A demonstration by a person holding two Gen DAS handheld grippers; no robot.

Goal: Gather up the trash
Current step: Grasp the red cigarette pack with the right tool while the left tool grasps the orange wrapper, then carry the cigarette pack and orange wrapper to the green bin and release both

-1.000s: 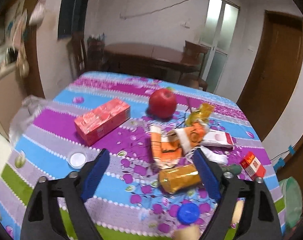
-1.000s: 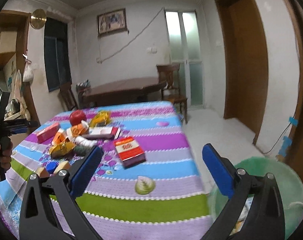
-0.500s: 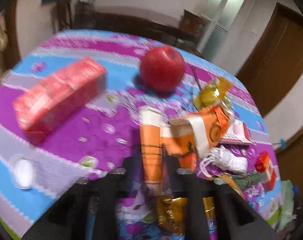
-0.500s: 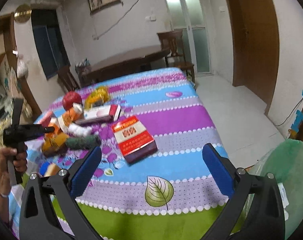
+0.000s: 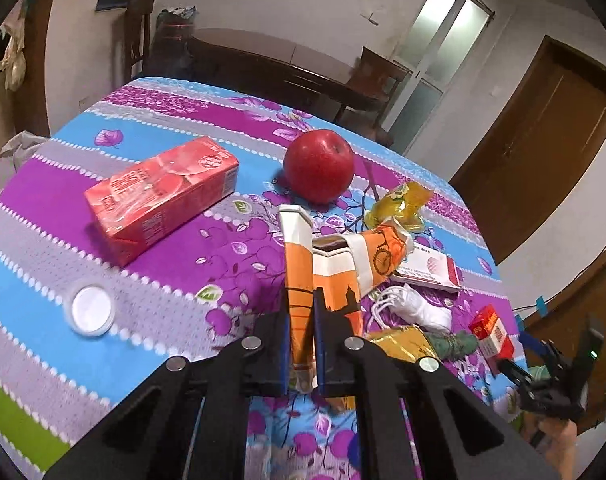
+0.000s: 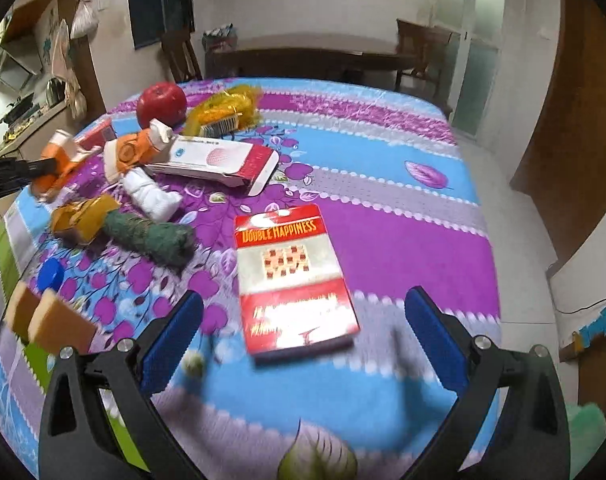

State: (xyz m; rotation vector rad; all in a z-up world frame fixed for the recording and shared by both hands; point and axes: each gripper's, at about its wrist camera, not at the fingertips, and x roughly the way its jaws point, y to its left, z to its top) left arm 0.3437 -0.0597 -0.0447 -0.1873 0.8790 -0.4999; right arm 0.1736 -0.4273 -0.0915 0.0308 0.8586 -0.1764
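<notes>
Jaws of L gripper (image 5: 302, 344) clamp torn orange carton (image 5: 299, 280).

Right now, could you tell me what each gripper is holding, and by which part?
The left gripper pinches the orange carton at its near, flattened end. The right gripper holds nothing; its jaws stand open.

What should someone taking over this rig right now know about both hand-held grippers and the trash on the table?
Left hand-held gripper: shut on the flattened orange-and-white paper carton, which lies on the striped purple-and-blue tablecloth.
Right hand-held gripper: open, empty, above the red-and-white cigarette pack.
Still on the table: yellow crinkled wrapper, white-and-red flat box, dark green crumpled wad, red juice carton, red apple.
Left: carry the carton off, then clear the rest.
</notes>
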